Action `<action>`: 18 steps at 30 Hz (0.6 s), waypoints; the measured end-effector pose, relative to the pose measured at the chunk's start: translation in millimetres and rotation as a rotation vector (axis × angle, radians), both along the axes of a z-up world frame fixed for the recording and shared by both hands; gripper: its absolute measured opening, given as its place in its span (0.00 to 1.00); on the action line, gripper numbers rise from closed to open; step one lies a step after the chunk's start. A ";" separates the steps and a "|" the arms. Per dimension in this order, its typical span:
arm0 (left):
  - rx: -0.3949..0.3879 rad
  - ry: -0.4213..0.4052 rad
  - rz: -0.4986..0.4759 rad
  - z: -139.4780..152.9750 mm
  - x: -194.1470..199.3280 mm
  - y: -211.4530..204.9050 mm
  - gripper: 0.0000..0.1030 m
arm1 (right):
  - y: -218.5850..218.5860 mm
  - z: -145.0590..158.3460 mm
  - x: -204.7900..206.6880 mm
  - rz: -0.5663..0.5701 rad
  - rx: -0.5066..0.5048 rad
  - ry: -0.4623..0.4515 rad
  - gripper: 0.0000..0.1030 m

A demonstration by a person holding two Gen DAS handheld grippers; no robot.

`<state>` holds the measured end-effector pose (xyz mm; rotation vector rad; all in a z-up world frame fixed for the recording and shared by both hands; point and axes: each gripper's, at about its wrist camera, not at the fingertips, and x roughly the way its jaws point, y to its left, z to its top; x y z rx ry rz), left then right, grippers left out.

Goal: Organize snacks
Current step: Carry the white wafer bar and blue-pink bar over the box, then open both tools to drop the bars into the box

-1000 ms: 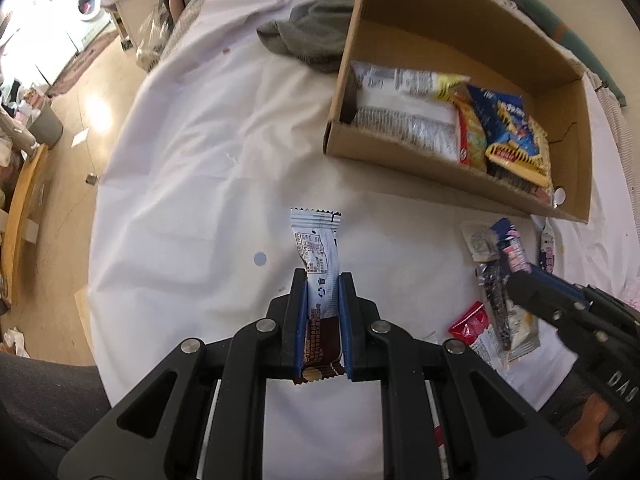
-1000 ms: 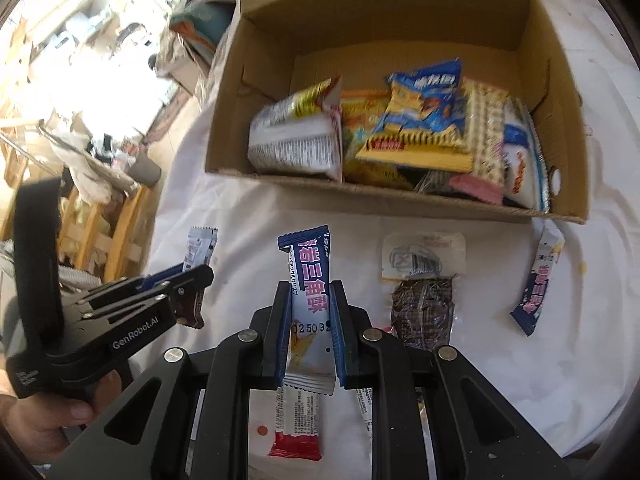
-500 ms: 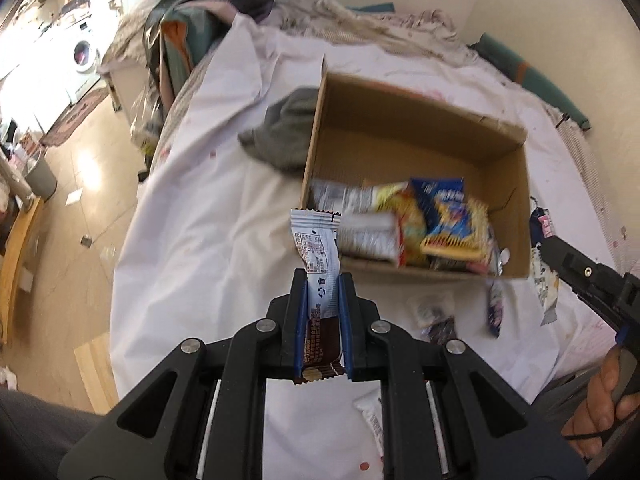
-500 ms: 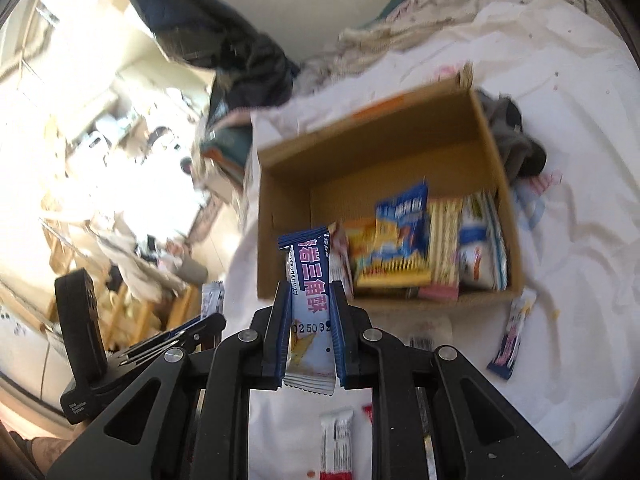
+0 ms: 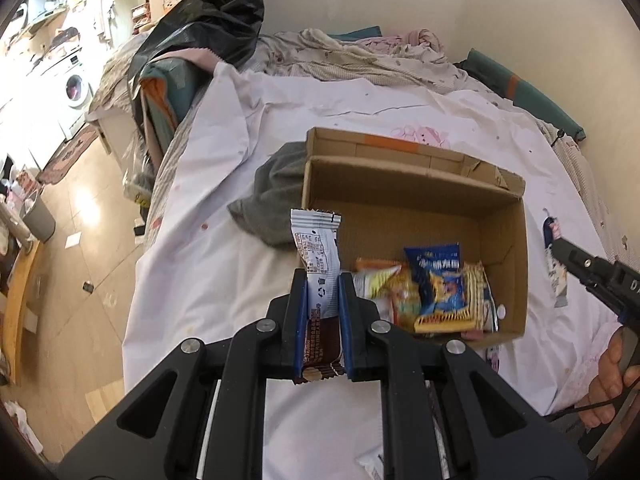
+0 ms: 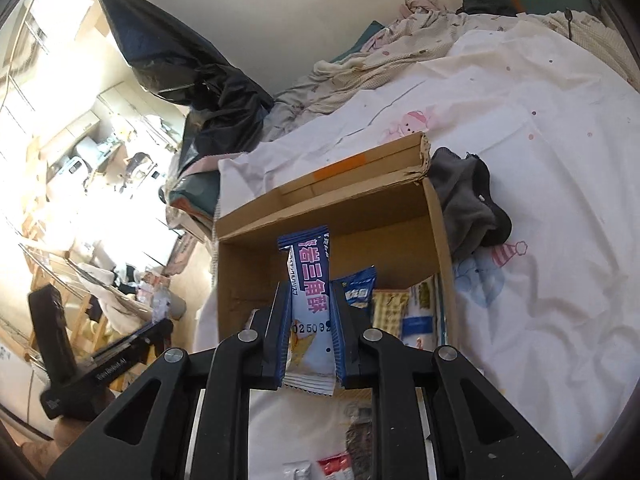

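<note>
My left gripper (image 5: 323, 280) is shut on a white and brown snack bar (image 5: 318, 256), held upright in front of the open cardboard box (image 5: 400, 196). My right gripper (image 6: 310, 292) is shut on a blue and white snack packet (image 6: 310, 280), held before the same box (image 6: 360, 236). Several snack bags (image 5: 436, 292) lie in the near end of the box; the far end is bare cardboard. Loose snacks (image 6: 340, 460) lie on the sheet below the right gripper. The right gripper also shows at the right edge of the left wrist view (image 5: 592, 276).
The box stands on a white bed sheet (image 5: 224, 264). A grey cloth (image 5: 272, 200) lies against the box's far left side. Crumpled bedding (image 5: 360, 56) and a black bag (image 5: 216, 12) lie beyond. The bed's left edge drops to a wooden floor (image 5: 80, 216).
Both grippers have risen and tilted up with their snacks; the box now sits lower and smaller in view, and the far bedding and wall have come into sight.
</note>
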<state>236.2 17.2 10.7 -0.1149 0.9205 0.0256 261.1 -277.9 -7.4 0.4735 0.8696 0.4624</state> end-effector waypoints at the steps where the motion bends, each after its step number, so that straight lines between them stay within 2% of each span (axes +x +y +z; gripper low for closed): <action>1: 0.004 -0.004 -0.006 -0.5 5.7 -1.5 0.11 | 1.1 -1.5 4.0 0.000 -0.008 0.003 0.19; 7: -0.003 0.003 -0.026 -11.6 29.3 -5.5 0.11 | 4.0 -15.7 24.9 -0.006 -0.030 0.027 0.19; 11: -0.022 0.019 -0.044 -29.4 40.8 -6.6 0.11 | 4.0 -27.7 32.0 -0.017 -0.015 0.068 0.19; 16: -0.081 0.040 -0.067 -44.1 45.9 -7.0 0.12 | 10.7 -38.8 35.3 -0.003 -0.043 0.091 0.19; 18: -0.062 0.043 -0.075 -46.7 47.9 -9.5 0.12 | 12.6 -44.2 37.7 -0.002 -0.059 0.111 0.19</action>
